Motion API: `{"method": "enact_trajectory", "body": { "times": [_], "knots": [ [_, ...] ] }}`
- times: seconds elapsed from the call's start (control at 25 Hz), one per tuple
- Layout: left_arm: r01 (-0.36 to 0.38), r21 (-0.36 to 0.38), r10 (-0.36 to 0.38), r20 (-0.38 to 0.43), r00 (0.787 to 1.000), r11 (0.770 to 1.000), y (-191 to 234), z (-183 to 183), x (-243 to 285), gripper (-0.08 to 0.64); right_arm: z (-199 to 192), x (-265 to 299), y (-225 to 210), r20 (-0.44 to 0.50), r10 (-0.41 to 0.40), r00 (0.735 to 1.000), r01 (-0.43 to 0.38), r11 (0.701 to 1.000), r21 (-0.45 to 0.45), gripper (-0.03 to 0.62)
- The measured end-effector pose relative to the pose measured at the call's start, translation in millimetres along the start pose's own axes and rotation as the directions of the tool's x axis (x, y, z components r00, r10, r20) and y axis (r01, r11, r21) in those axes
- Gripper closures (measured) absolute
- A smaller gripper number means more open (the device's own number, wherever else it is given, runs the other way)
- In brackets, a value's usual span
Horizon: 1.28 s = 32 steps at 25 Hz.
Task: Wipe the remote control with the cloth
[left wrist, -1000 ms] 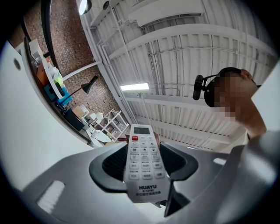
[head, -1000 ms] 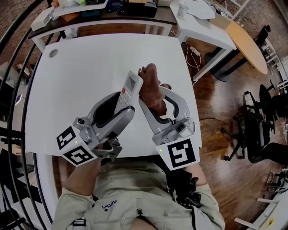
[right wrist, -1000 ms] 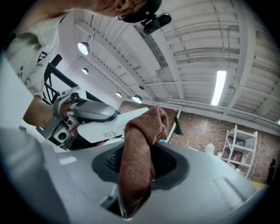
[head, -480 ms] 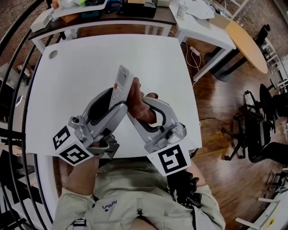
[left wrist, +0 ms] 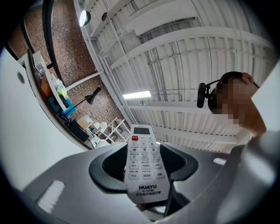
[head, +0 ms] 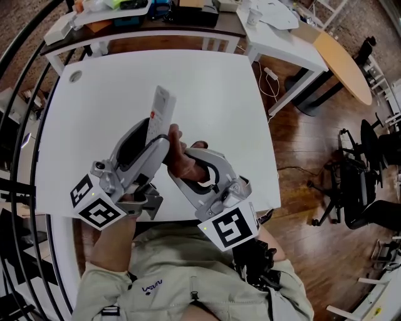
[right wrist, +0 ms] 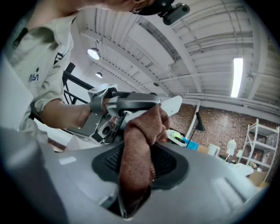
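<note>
My left gripper is shut on the lower half of a white remote control, holding it above the white table with its top end tilted up and away. The left gripper view shows its button face, with a small screen and a red button, between the dark pads. My right gripper is shut on a bunched brown cloth. The cloth presses against the side of the remote right next to the left gripper.
A white side table and a dark shelf with clutter stand beyond the table's far edge. A round wooden tabletop and a black office chair are on the wood floor at the right. A black railing curves along the left.
Both grippers have shifted left and closer to the person. The remote has swung further left and more upright. The cloth has slid down along the remote toward the left gripper's fingers.
</note>
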<state>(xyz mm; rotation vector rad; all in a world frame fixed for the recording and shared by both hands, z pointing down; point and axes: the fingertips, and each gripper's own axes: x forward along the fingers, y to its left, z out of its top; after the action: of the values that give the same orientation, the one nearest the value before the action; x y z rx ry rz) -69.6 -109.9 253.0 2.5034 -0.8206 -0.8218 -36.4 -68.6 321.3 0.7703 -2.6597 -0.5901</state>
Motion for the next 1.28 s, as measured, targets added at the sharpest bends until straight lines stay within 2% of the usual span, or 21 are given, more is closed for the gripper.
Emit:
{"method": "enact_trajectory", "body": {
  "times": [0.24,0.68,0.84,1.04,1.28],
  "knots": [
    [-0.016,0.004,0.016,0.015,1.000,1.000,5,7,-2,0.318,0,5,16,-0.008,0.071,0.997,-0.071,0.997,-0.013,0.454],
    [-0.034,0.006,0.033,0.031,0.999,0.999,9,11,-5,0.318,-3,8,23,-0.024,0.114,0.993,-0.114,0.993,-0.037,0.454],
    [-0.047,0.035,0.046,0.036,0.998,0.998,10,17,-4,0.318,-5,6,4,-0.028,0.068,0.997,-0.069,0.997,-0.038,0.454],
    [-0.061,0.114,0.057,0.038,0.998,0.992,9,30,2,0.318,2,2,-33,-0.015,-0.020,1.000,0.019,0.999,-0.033,0.454],
    [-0.090,0.247,0.083,0.036,0.996,0.965,8,44,13,0.318,18,-3,-80,0.028,-0.137,0.990,0.138,0.990,-0.030,0.454]
  ]
}}
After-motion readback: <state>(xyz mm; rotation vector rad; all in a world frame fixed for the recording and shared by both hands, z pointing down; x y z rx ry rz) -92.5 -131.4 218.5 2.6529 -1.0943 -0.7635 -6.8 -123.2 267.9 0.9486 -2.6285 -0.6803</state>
